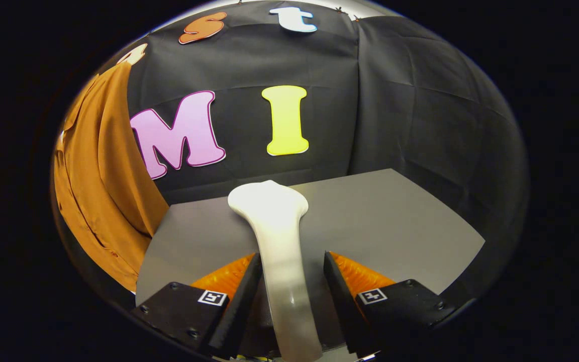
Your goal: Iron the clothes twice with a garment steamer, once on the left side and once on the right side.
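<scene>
A grey worktop [395,221] spreads beneath the tongs, its near edge cut off behind the fingers and its far edge meeting the black cloth wall; at its left side hangs an orange-brown shirt [103,186], draped in long folds with a buttoned edge showing low down, its upper part and left side lost from sight, and its lower hem dropping past the worktop's corner. A white garment steamer [277,236] lies between the fingers, its flared head pointing ahead toward the wall and resting over the worktop, well apart from the shirt; the handle runs back between the fingers and its tail end is cut off below. The tongs [289,271] stand spread, one finger on each side of the handle with a gap showing on both sides
</scene>
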Demonstrator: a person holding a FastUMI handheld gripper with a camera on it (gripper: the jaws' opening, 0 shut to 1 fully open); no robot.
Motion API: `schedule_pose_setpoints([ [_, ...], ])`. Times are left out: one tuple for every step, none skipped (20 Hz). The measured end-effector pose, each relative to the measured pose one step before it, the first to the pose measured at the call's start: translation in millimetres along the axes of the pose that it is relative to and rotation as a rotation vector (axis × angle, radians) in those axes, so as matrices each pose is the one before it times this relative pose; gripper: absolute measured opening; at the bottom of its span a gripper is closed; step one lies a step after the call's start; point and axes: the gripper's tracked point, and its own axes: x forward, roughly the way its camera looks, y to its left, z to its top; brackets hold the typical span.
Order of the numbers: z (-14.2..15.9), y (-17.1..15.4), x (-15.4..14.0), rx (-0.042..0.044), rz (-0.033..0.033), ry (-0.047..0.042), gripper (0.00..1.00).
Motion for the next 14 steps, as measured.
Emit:
schedule_pose_setpoints([
  [-2.64,-1.12,3.16,-0.01487,-0.00500,0.01335,0.80],
  [-7.88,1.59,5.50,-0.00905,0.00912,0.02452,0.81],
  [-2.56,2.58,-1.77,-0.01039,0.00461,0.02202,0.72],
  [2.10,-0.95,4.45,-0.02057,-0.00591,-0.01085,0.64],
  [-0.56,-1.63,-1.66,-0.01795,-0.00712,0.00504,0.55],
  [1.73,-0.94,-1.66,-0.00768,-0.00143,-0.00891,0.46],
  [0.41,0.82,-2.73,-0.00063,0.00557,-0.00637,0.42],
  [1.13,0.99,1.27,0.00894,0.00975,-0.00584,0.42],
  [-0.63,1.94,-0.62,0.01093,0.01528,-0.00532,0.42],
  [0.89,0.73,-1.51,0.00882,0.00795,-0.00404,0.42],
  [1.66,-0.72,-1.52,0.01171,0.00556,-0.00852,0.42],
  [3.40,-1.28,-4.08,0.00712,-0.00263,-0.01438,0.42],
  [4.44,-1.34,-5.02,0.00552,-0.00572,-0.01769,0.42],
  [4.71,-0.03,-5.98,0.00327,-0.00249,-0.01693,0.42],
])
